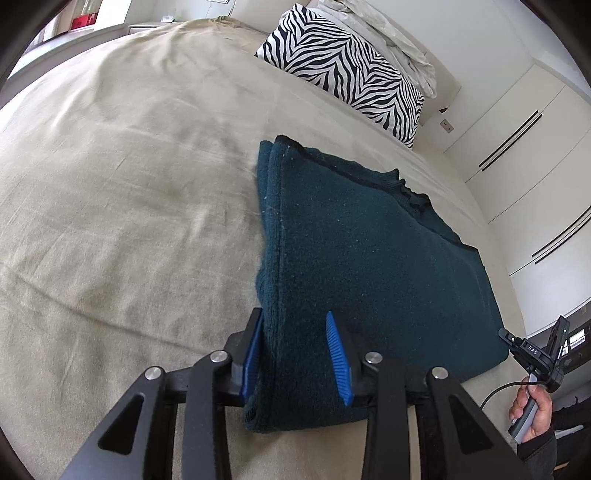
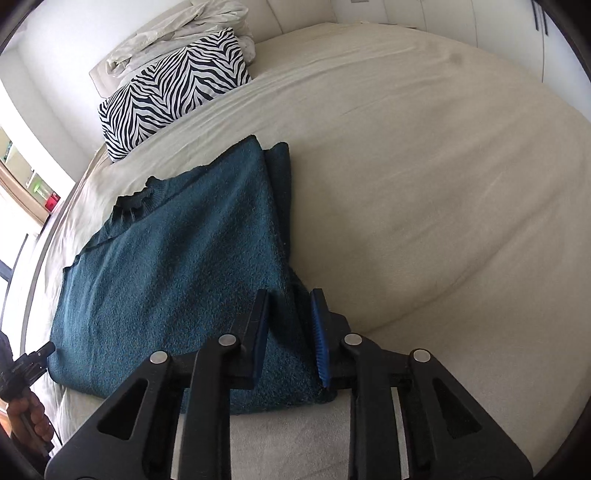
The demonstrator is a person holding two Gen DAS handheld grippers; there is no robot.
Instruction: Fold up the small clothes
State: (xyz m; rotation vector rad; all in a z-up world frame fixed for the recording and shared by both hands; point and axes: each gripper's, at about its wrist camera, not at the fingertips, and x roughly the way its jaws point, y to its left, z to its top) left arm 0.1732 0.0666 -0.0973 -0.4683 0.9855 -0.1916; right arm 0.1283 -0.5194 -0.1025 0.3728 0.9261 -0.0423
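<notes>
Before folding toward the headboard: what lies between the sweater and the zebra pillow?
Only bare beige bedsheet between the teal sweater and the zebra pillow, seen in both wrist views.

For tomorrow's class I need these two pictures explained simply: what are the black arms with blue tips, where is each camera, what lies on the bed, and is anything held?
There is no robot here. A person holds a hand-operated tool in each hand, each ending in two jaws with blue pads, and each tool carries a wide-angle camera that looks along its jaws. One picture comes from the left gripper, the other from the right gripper. The curved edges are only lens distortion.

On the beige bedspread lies a folded dark teal sweater. Each gripper has a near corner of it between its jaws; the jaws look closed on the fabric. At the head of the bed a zebra-striped pillow rests beside crumpled white bedding.
</notes>
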